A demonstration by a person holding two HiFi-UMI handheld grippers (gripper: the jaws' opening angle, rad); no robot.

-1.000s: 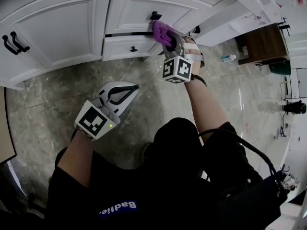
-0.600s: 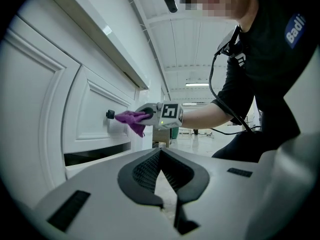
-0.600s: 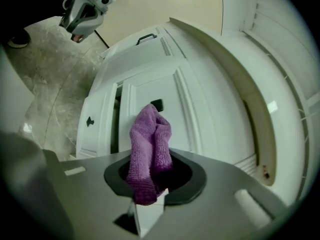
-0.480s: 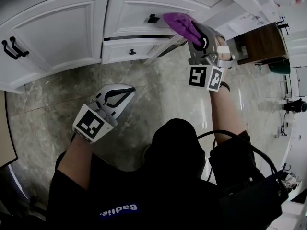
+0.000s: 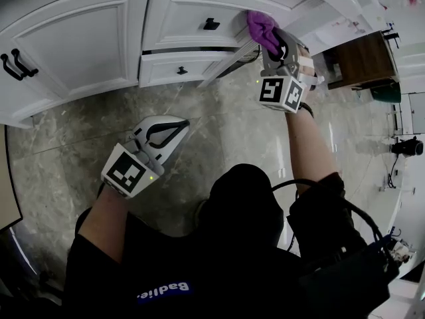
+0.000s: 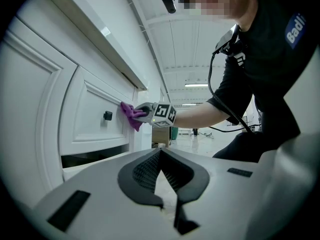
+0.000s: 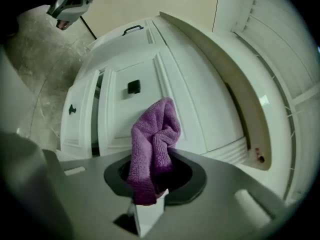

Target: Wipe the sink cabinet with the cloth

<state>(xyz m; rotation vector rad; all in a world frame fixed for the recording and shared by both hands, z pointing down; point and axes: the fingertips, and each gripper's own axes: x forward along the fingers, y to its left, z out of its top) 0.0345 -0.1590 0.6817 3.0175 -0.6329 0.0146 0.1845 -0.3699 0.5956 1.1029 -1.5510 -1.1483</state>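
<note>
The white sink cabinet (image 5: 80, 38) runs along the top of the head view, with two drawer fronts at its right. My right gripper (image 5: 269, 42) is shut on a purple cloth (image 5: 262, 28) and holds it against the right end of the upper drawer front, right of its black knob (image 5: 211, 24). In the right gripper view the cloth (image 7: 152, 144) hangs bunched out of the jaws before the drawer panel (image 7: 145, 109). My left gripper (image 5: 184, 122) hovers lower over the floor, shut and empty, away from the cabinet. The left gripper view shows the cloth (image 6: 131, 115) on the drawer.
A lower drawer with a small black knob (image 5: 180, 70) sits below a dark gap. A cabinet door at the left has two black handles (image 5: 13, 65). A dark wooden unit (image 5: 362, 58) stands at the right. Marble floor (image 5: 80, 138) lies below, with the person's legs close by.
My right gripper has slid the cloth rightward along the upper drawer front, from beside the knob to the drawer's right end. The left gripper has barely moved.
</note>
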